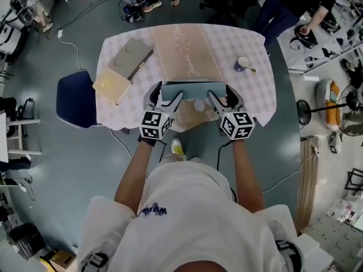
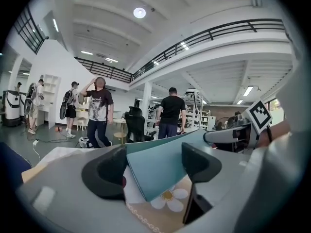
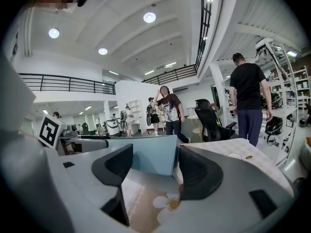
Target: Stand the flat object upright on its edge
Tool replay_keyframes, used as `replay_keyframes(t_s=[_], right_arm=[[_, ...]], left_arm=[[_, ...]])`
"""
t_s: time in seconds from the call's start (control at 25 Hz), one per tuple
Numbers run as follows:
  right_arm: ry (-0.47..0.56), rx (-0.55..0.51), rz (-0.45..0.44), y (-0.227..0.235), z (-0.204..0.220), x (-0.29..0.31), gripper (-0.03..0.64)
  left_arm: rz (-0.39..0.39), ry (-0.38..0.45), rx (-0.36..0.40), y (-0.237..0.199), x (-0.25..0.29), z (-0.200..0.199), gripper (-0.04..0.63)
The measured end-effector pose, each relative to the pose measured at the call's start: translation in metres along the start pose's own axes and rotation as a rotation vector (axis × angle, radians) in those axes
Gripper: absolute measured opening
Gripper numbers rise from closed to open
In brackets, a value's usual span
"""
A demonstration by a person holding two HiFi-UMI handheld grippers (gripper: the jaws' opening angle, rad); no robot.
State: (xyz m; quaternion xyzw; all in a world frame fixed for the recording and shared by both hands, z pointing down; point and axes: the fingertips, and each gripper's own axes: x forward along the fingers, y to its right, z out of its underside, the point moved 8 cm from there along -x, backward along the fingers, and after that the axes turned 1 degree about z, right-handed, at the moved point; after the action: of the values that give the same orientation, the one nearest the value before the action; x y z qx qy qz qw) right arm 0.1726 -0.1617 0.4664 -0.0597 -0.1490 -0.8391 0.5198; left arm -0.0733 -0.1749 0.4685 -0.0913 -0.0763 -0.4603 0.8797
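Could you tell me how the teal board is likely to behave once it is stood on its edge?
Probably stiff: the teal board shows a flat, unsagging face while tilted up over the tablecloth. Likely light, as it looks thin. Apt to tip: that thin edge gives little to stand on.

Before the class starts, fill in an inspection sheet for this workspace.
Surface: checked cloth with a beige runner down the middle.
Job's things: teal board raised above the runner; upright or tilted, cannot tell.
Clutter: mug, grey folder, tan slab.
Grippers: left gripper and right gripper, jaws apart, each straddling one end of the board.
Cables: white cable lying at the far left.
Surroundings: blue chair, people standing around.
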Motion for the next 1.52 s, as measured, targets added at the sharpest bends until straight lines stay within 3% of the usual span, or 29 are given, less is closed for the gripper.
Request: replay_keyframes(t_s=[0.88,1.28,1.52], right_arm=[[-0.014,0.088,0.026,0.028,-0.009,0.027,0.302],[0.032,0.119,0.028,0.036,-0.013,0.039,0.307],[0.042,0.195,0.022,0.046,-0.015,0.052,0.324]], left_arm=[[0.017,0.027,0.017,-0.015,0.043,-0.017,0.345],[0.016,0.051,-0.035,-0.025,0.056,-0.019,0.345],[0.018,0.073,-0.092,-0.036,0.069,-0.02,0.347]])
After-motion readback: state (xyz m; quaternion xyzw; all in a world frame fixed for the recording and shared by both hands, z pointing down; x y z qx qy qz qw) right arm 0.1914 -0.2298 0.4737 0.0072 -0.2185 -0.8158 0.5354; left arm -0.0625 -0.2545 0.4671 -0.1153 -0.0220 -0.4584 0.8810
